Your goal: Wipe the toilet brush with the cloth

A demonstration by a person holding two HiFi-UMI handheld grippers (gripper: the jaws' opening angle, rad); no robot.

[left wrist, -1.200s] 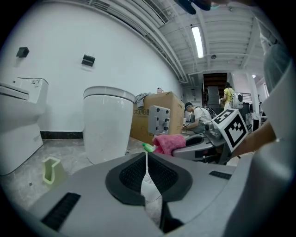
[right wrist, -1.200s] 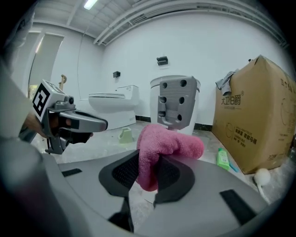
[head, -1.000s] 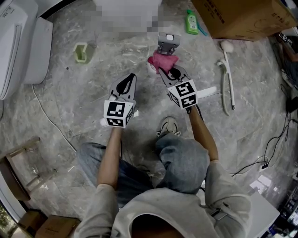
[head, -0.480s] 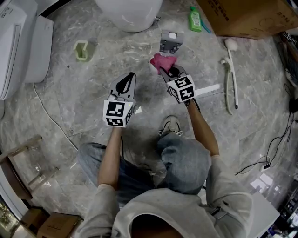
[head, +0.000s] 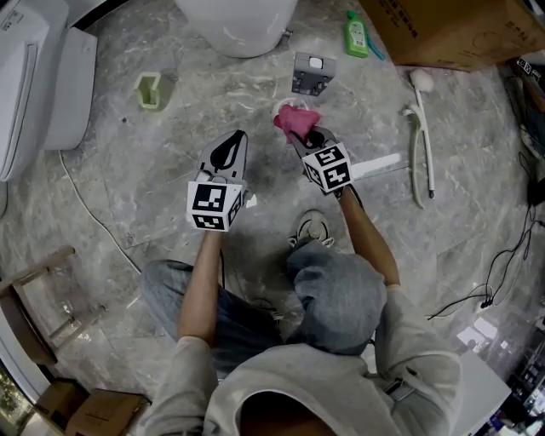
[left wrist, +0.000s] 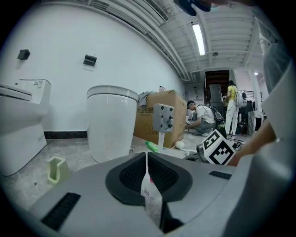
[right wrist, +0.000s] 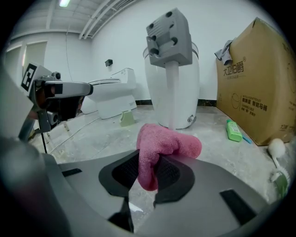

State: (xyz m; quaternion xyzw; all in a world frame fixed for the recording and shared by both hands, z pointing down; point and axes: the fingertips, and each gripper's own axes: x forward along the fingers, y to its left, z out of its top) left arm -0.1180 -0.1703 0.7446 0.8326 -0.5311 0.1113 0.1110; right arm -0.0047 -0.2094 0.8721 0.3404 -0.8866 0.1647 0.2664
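On the marble floor (head: 128,196) near a white toilet (head: 238,21), the right claw (head: 302,136) grips a pink cloth (head: 295,119) just in front of the upright toilet brush (right wrist: 173,88), whose white shaft is capped by a gray block (head: 312,73). The left claw (head: 230,152) is closed on a thin white strip (left wrist: 147,183).

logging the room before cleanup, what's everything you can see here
toilets: 2, white, top centre and left edge
cardboard box: 1, brown, top right
bottle: 1, green, beside the box
small holder: 1, pale green, upper left floor
grey block on white stem: 1, upright beyond the cloth
long-handled brush: 1, white, lying at right
cloth: 1, pink, in right jaws
thin white piece: 1, in left jaws
left gripper: 1, grey, shut
right gripper: 1, grey, shut on cloth
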